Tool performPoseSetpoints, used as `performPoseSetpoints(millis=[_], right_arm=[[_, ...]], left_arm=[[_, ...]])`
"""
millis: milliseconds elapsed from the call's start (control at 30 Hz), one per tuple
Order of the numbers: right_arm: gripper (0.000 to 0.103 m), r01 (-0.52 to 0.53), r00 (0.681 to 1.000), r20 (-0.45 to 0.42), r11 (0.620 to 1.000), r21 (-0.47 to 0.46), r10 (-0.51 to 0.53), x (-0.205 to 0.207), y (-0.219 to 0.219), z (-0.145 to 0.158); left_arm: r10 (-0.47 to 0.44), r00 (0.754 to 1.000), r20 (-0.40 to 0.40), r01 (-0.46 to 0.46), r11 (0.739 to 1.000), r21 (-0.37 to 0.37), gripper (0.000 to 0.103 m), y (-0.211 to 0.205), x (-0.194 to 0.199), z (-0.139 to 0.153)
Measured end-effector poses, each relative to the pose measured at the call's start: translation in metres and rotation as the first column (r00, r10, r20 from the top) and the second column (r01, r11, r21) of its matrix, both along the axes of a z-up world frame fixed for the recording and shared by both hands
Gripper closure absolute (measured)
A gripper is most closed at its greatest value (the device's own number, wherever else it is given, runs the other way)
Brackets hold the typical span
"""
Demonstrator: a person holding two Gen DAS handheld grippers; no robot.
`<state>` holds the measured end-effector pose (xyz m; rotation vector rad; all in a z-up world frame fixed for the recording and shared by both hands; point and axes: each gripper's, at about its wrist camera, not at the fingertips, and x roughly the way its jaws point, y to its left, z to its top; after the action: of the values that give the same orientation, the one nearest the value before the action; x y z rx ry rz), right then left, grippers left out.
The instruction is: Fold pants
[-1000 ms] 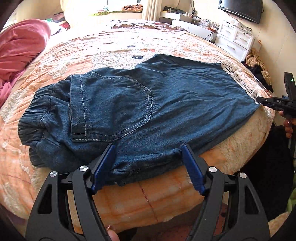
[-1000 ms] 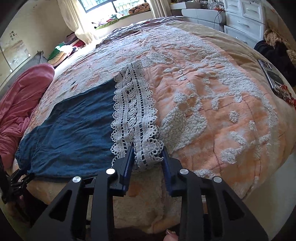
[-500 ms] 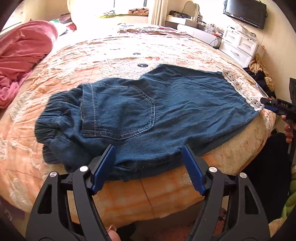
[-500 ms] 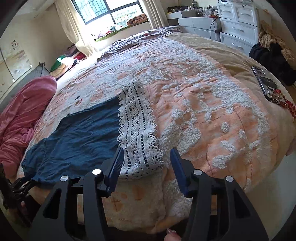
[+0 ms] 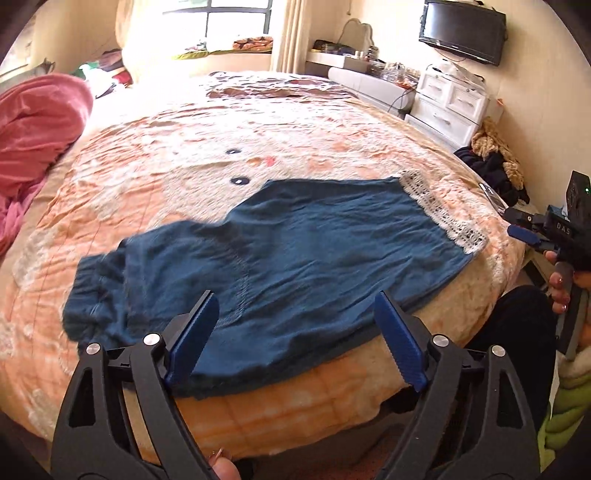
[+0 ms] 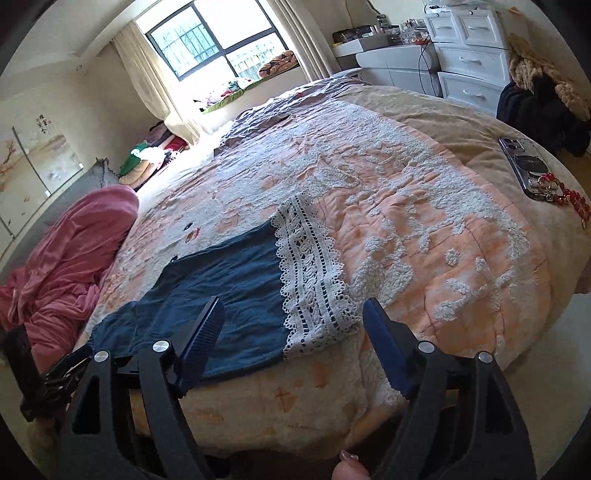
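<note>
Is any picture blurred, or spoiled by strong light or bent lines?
Left wrist view: the pants look smeared at the waistband end, the pocket stitching unclear; the window is blown out to white. Right wrist view: sharp, the lace hem shows every hole; glare lies below the window. Both views: fisheye bends the bed into a dome, corners dark.

text: "DAS" in white letters | on: black body of the right gripper (image 5: 532,230), seen in the left wrist view | other: dark Chinese characters on the wall painting (image 6: 35,155), top corner, too small to read
</note>
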<state>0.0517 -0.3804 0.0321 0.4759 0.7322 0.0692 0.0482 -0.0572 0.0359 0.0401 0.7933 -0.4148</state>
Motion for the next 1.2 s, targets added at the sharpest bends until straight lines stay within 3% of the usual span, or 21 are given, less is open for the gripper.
performPoseSetpoints(millis=[333, 700, 1200], right_arm=[[0.020, 0.006, 0.998, -0.066, 0.999, 0.040, -0.004, 0.002, 0.027, -0.026], [0.020, 0.051, 0.993, -0.114, 0.993, 0.103, -0.039, 0.006, 0.022, -0.052], [0.020, 0.111, 0.984, -0.154, 0.984, 0.141, -0.089, 0.025, 0.019, -0.064]], left_arm=[[-0.114, 0.993, 0.041, 0.113, 0.993, 0.026, 0.010, -0.066, 0.034, 0.026], [-0.216, 0.976, 0.035, 0.213, 0.975, 0.067, 0.010, -0.121, 0.068, 0.026], [-0.309, 0.945, -0.103, 0.314, 0.948, 0.042, 0.010, -0.199, 0.152, -0.004]])
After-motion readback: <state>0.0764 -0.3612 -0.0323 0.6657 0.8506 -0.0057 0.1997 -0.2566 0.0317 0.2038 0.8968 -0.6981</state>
